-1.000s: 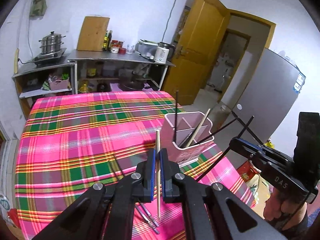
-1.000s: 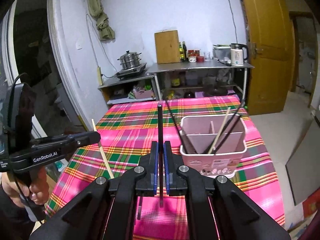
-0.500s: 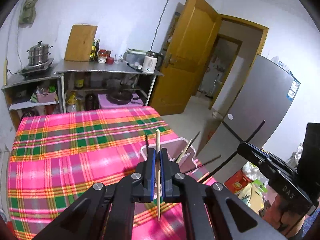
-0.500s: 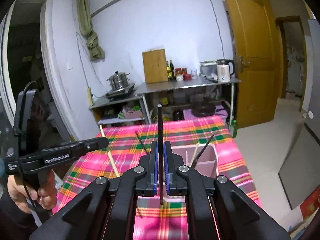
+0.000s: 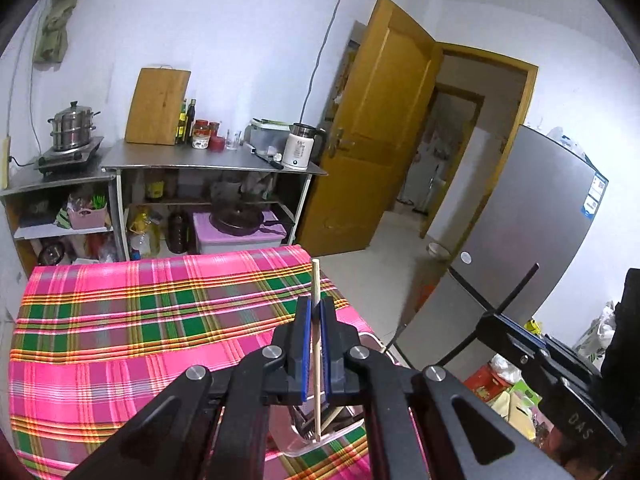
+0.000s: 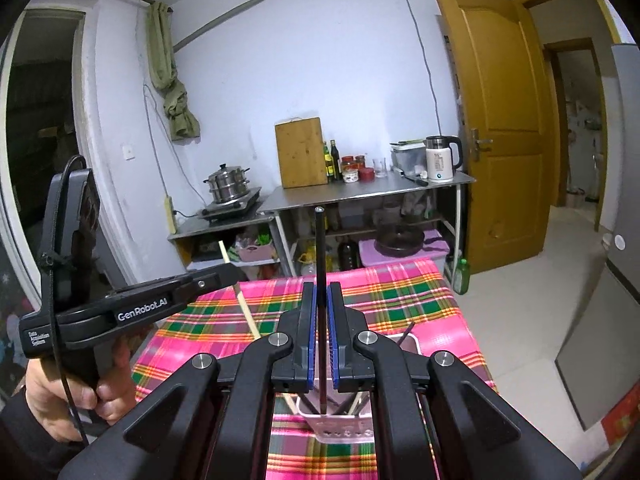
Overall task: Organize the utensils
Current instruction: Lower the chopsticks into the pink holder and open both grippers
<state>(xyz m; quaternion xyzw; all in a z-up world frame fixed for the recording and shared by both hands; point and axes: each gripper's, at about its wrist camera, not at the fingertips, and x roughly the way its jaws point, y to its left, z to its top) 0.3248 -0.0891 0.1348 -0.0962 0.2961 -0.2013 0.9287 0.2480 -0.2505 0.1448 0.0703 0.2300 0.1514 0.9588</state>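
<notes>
The utensil holder [image 6: 344, 428] stands on the table [image 6: 400, 300], shelves [image 6: 360, 196] behind it.

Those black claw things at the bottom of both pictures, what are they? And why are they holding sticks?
They are tools a person squeezes by hand. Each hand-held gripper carries a camera looking along its two fingers, so each picture comes from one tool. The left hand-held gripper is shut on a pale wooden chopstick. The right hand-held gripper is shut on a black chopstick. In the right view you also see the person's hand holding the left tool. Below them, on a pink plaid tablecloth, stands a pink utensil holder with more chopsticks inside.
</notes>
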